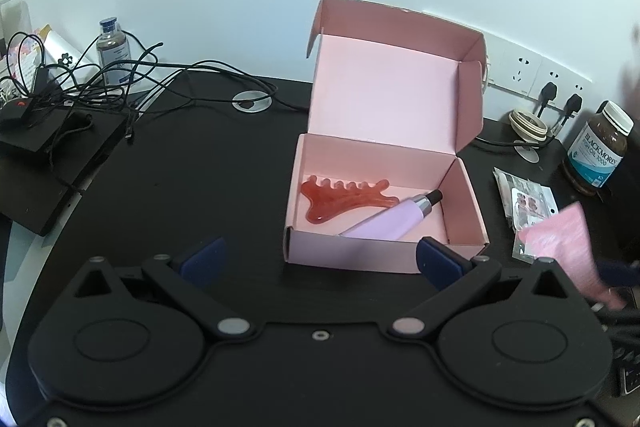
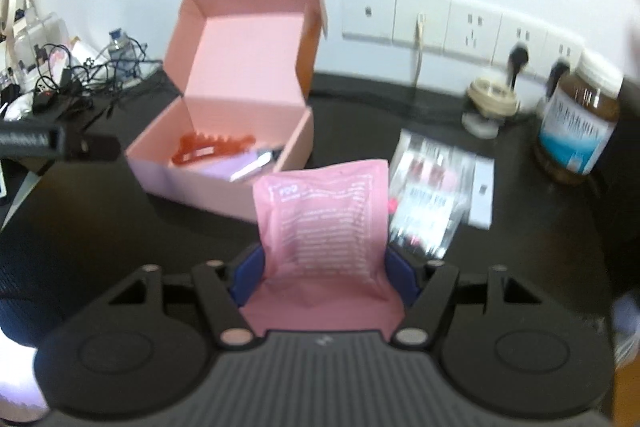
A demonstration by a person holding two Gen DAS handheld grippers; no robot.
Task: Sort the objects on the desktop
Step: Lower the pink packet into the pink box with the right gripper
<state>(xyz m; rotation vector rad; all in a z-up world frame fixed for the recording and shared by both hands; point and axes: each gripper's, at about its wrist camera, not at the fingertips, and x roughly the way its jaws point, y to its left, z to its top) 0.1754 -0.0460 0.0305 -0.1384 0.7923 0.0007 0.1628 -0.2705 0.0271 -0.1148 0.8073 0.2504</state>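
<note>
Pink sachet [image 2: 326,223] pinched in right tool [image 2: 324,279], tilted downward above desk [image 2: 120,227].

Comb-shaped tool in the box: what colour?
Translucent orange-red comb-shaped tool, lying in the pink box. Left wrist view shows it best.

Right wrist view motion-blurred: print on pink sachet [image 2: 326,223] unreadable, brown jar [image 2: 576,131] label smeared. Lilac tube [image 1: 386,221] near end hidden behind pink box [image 1: 384,251] front wall. Left view: sachet cut by right gripper, blurred.
</note>
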